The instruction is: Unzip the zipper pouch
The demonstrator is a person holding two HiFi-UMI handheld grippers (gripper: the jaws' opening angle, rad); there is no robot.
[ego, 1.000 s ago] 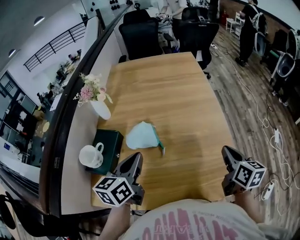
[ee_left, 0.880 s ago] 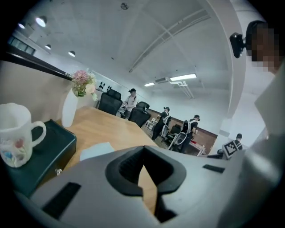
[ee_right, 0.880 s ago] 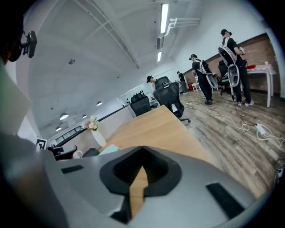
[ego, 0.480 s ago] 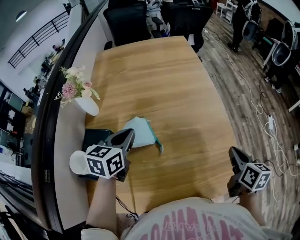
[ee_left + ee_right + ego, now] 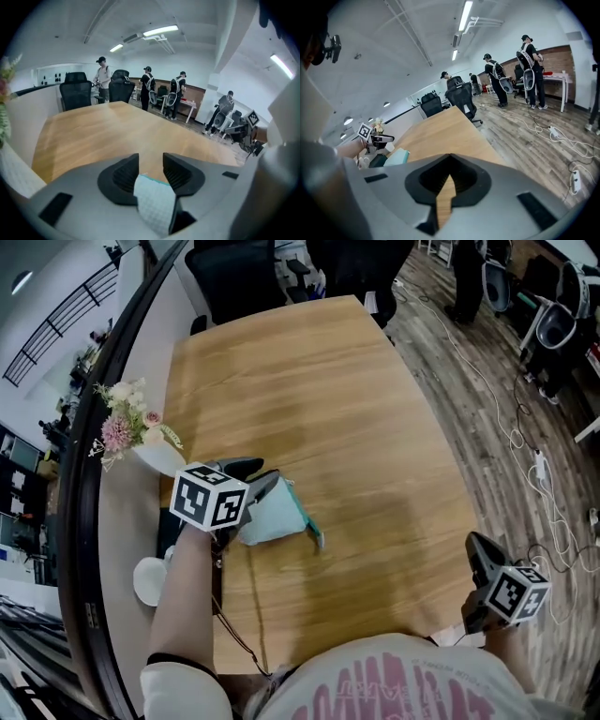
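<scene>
Pale teal fabric zipper pouch (image 5: 274,517): corner lodged between just-parted jaws of left gripper (image 5: 258,474), ungripped; right gripper (image 5: 475,546) closed, empty, well apart.

Pale mint waffle-textured pouch (image 5: 274,518), teal edging; warm tan wood-grain table (image 5: 319,399); pink flowers (image 5: 120,432).

The pouch (image 5: 277,519) is lying on the surface (image 5: 328,409) near its left edge, in the near half. The left gripper (image 5: 258,474) is reaching in from that edge, and a corner of the pouch is standing between its jaws, which have just been opening. The right gripper (image 5: 477,549) is hanging off the near right corner. On the ledge (image 5: 122,521) along the left edge, a vase (image 5: 155,457) is standing behind the left gripper. A mug (image 5: 148,579) is sitting nearer, with a box (image 5: 377,160) beside it. Chairs (image 5: 230,277) are standing at the far edge.
</scene>
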